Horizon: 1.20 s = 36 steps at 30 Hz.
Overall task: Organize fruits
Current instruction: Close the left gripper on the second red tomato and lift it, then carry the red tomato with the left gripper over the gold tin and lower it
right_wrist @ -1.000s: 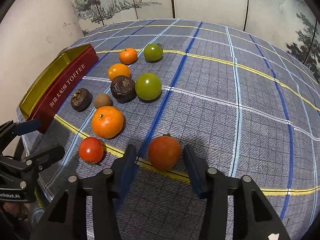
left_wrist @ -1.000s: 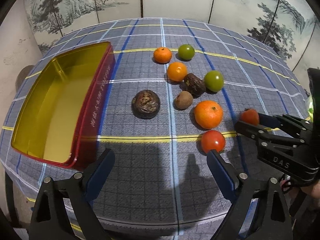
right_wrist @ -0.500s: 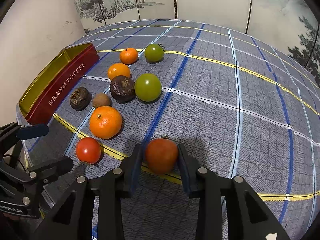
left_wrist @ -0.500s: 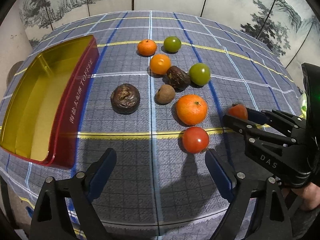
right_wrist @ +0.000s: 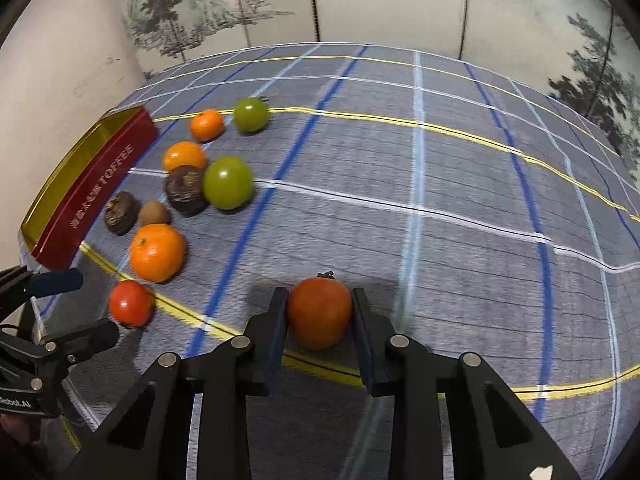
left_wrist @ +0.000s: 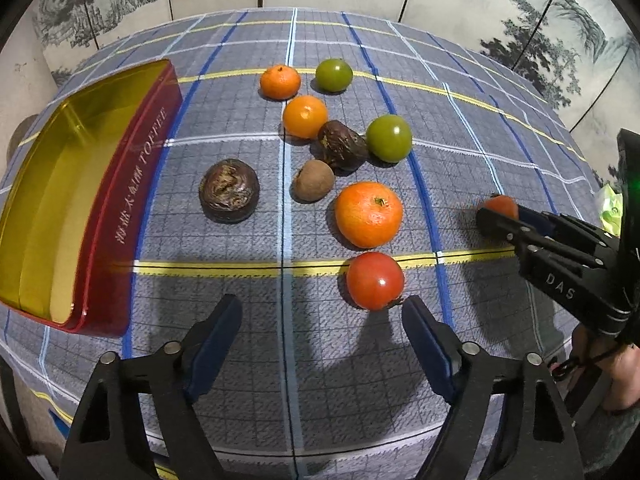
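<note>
Two grippers over fruit on the cloth [left_wrist: 224, 368].
Our right gripper [right_wrist: 320, 312] clamps a tomato [right_wrist: 320, 311]; our left gripper [left_wrist: 322, 320] gapes wide (nothing held) near the tin [left_wrist: 132, 200].

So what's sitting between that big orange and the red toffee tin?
In the left wrist view, a dark wrinkled fruit lies between big orange and tin.

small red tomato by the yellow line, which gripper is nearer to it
Left. The left gripper is open just short of the small red tomato; the right gripper is off to its right, shut on the bigger tomato.
</note>
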Tool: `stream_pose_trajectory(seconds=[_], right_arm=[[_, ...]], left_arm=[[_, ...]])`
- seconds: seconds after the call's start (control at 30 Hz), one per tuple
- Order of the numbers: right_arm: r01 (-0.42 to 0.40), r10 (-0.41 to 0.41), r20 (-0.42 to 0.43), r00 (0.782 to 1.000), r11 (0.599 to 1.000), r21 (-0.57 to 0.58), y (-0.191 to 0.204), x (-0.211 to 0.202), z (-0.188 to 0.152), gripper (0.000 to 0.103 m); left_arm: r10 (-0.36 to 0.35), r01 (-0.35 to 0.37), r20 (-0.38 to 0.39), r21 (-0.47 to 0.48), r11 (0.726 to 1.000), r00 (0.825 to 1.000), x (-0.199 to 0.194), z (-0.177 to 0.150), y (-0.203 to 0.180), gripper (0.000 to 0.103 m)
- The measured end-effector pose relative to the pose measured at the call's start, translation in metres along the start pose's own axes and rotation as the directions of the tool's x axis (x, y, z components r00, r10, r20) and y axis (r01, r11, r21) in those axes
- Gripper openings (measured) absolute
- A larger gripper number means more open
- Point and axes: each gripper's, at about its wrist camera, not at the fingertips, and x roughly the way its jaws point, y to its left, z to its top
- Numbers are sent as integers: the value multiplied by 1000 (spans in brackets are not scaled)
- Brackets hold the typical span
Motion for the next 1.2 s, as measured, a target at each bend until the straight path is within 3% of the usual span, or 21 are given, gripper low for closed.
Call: stream_pose_trajectory(seconds=[0.27, 0.63, 1.2], right_arm=[[-1, 1, 10, 1000, 1000, 31, -12, -1, -2, 28], [-14, 13, 15, 1000, 999, 40, -13, -3, -4, 29], [-6, 6, 11, 1000, 999, 36, -12, -3, -5, 29]], left_arm=[[-50, 49, -33, -30, 998, 998, 7, 12, -8, 64], [-84, 82, -57, -36, 996, 995, 15, 19, -13, 35], [-81, 80, -18, -35, 996, 997, 1, 17, 0, 32]])
